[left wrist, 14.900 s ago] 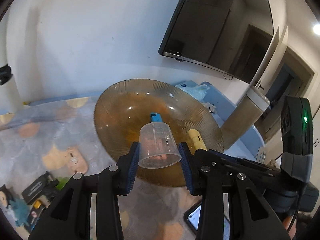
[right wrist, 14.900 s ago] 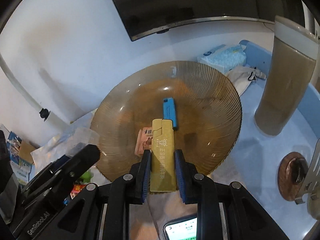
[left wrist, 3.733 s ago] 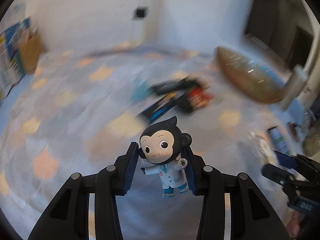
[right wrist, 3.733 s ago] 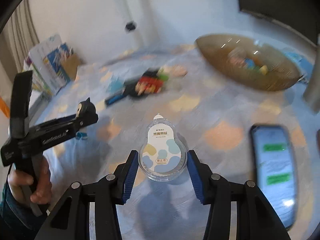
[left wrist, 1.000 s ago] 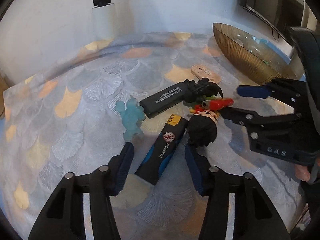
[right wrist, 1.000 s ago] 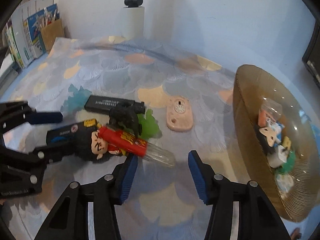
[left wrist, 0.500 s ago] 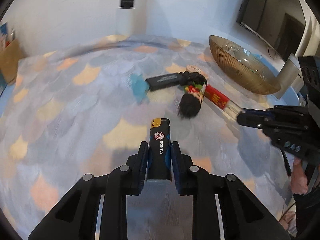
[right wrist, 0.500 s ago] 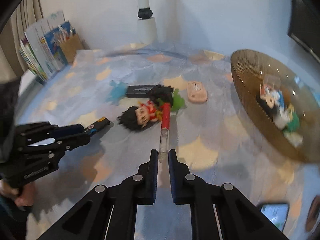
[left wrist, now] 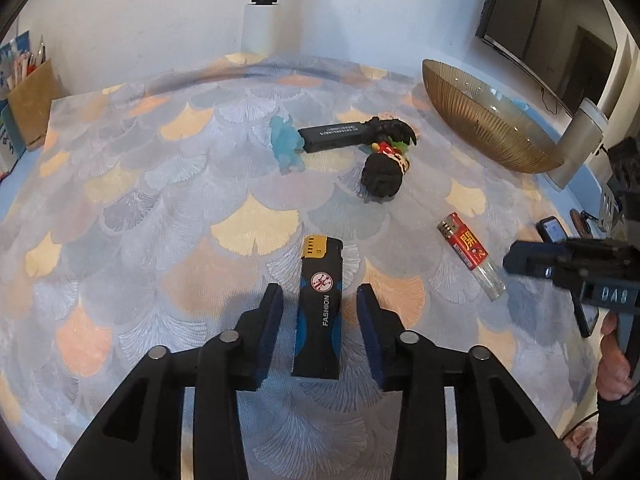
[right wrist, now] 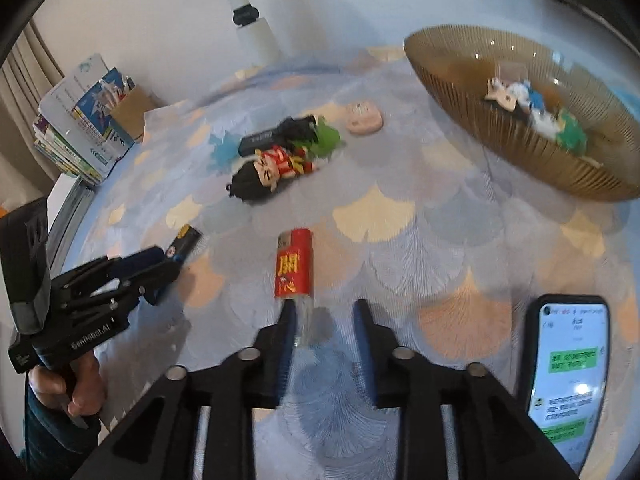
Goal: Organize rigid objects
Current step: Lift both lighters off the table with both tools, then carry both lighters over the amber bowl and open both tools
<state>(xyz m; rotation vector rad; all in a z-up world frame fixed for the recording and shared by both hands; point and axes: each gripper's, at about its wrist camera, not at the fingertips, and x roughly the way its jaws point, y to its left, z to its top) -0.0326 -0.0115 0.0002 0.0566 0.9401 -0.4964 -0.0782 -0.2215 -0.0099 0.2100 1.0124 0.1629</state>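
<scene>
Since half a second ago both lighters are let go and lie on the worktop (left wrist: 120, 208). The left claw (left wrist: 319, 312) is opening, released, the black lighter (left wrist: 319, 308) lying free between its pads at lower centre. The right claw (right wrist: 324, 320) is opening too; the red lighter (right wrist: 294, 270) lies at its left pad. The bowl (right wrist: 480, 120) sits upper right. Both claws are best backed off straight, so neither lighter is nudged.

Ribbed amber glass bowl (right wrist: 500, 128), printed cloth tabletop (left wrist: 160, 240).

black lighter (left wrist: 319, 304) and red lighter (right wrist: 293, 267) lie flat, apart.
</scene>
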